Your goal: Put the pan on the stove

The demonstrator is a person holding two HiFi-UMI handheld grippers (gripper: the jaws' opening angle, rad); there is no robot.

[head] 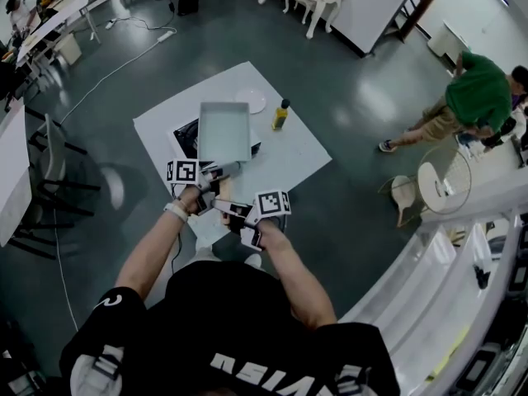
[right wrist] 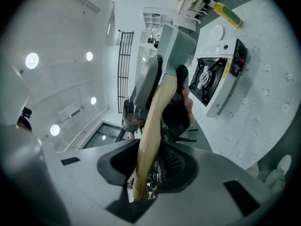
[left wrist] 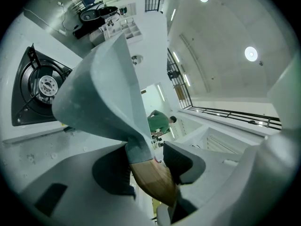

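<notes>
Over the white table point(head: 157, 126), at its left side, the stove point(head: 186, 137) shows only as a dark strip past the pan's left wall; bare tabletop runs from there to the table's left edge, and beyond that is open floor point(head: 99, 221) as far as a chair point(head: 51, 151).

The left gripper point(left wrist: 149, 166) has its jaws closed on the wooden handle point(left wrist: 153, 182) just behind the grey neck of the pan point(head: 224, 130), with the pads pressing on both sides. The square grey pan is held in the air above the stove, and in both gripper views the burner point(left wrist: 44, 84) sits uncovered, off to one side of the pan.

The right gripper point(right wrist: 151, 161) grips the same handle further back, near its end. Its jaws stand partly apart and are clamped on the wood.

Right of the pan a white plate point(head: 252, 100) lies near the far edge, and a yellow bottle point(head: 280, 115) stands just beside it. The table's right corner is bare. Past it the floor is open — a person in green point(head: 477, 96) bends well apart at the far right, by a white counter point(head: 462, 246).
</notes>
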